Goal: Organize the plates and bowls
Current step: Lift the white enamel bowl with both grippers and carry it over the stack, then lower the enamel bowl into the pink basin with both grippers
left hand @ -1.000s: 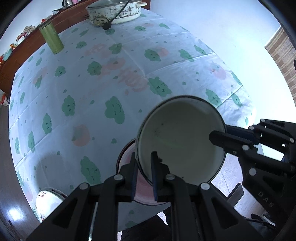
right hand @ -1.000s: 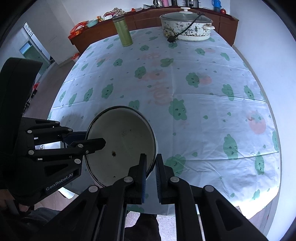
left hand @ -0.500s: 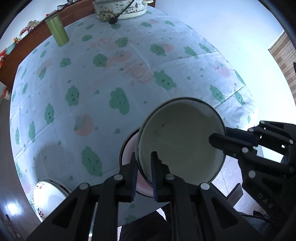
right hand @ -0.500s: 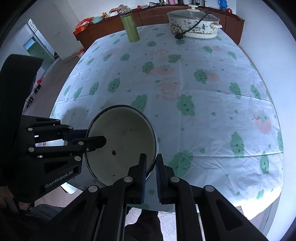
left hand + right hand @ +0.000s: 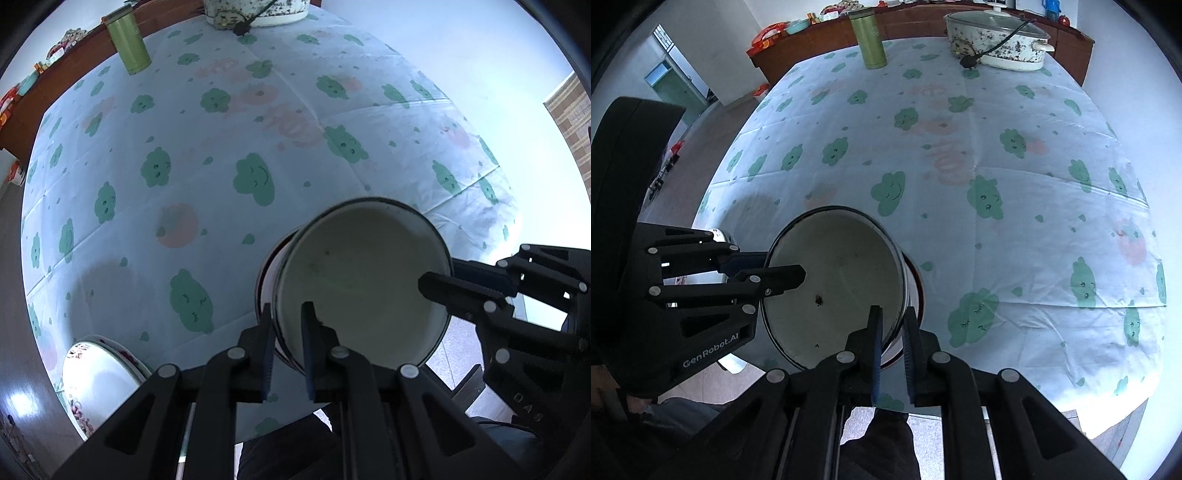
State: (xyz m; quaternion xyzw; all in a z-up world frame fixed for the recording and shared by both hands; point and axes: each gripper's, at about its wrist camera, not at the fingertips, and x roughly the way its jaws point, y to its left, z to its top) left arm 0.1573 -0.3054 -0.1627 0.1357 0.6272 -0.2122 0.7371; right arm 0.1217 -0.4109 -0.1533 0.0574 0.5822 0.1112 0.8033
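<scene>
We hold a white enamel bowl (image 5: 364, 291) between our two claws, above the near edge of the surface (image 5: 229, 140), which is covered by a cloth with green cloud prints. Our left claw (image 5: 287, 325) is clamped on the bowl's near rim in its own view, one finger inside the bowl and one outside. Our right claw (image 5: 891, 325) is clamped on the opposite side of the rim in the same way. The bowl (image 5: 834, 284) is tilted, its dark-edged mouth facing us, with a few dark specks inside.

Directly beneath it sits a second bowl (image 5: 266, 280) with a reddish rim; we think the held bowl is partly nested in it, though the overlap hides whether they touch. A flowered plate (image 5: 99, 376) lies at the near left edge of the surface, well apart from the bowls.

At the far end stand a green canister (image 5: 871, 40) and a lidded electric pot (image 5: 997, 42) with its cord draped over the lid.
</scene>
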